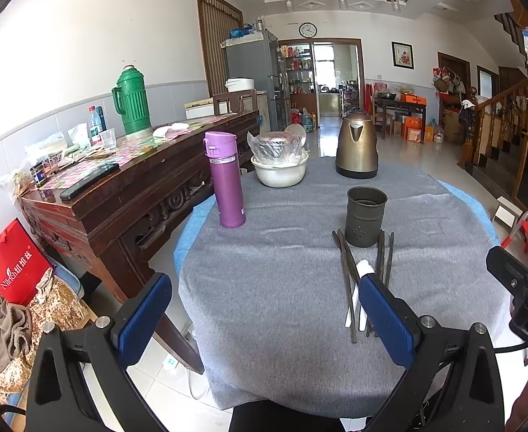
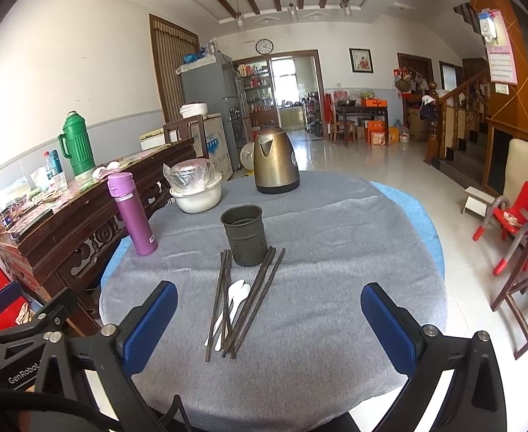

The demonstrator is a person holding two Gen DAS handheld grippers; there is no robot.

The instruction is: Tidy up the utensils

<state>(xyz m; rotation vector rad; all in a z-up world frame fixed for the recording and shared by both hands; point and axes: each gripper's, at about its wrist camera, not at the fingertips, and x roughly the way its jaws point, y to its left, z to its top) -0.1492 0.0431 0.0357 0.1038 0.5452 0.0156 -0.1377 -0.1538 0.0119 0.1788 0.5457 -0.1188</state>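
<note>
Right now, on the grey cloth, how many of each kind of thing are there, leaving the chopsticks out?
Purple flask: 1
White basin: 1
Kettle: 1
Utensil holder: 1
White spoons: 2
Total: 6

chopsticks (image 2: pixel 228 298) dark, flat (loosely fanned) | spoons (image 2: pixel 236 297) white, among them | holder (image 2: pixel 244 234) upright, behind

Round surface (image 2: pixel 336 252) under grey cloth: holder cup (image 2: pixel 244 239) centre frame, chopsticks (image 2: pixel 249 298) and white spoons (image 2: pixel 236 297) below it, kettle (image 2: pixel 274 162) above, bowl (image 2: pixel 196 198) and purple flask (image 2: pixel 131 214) upper left.
</note>
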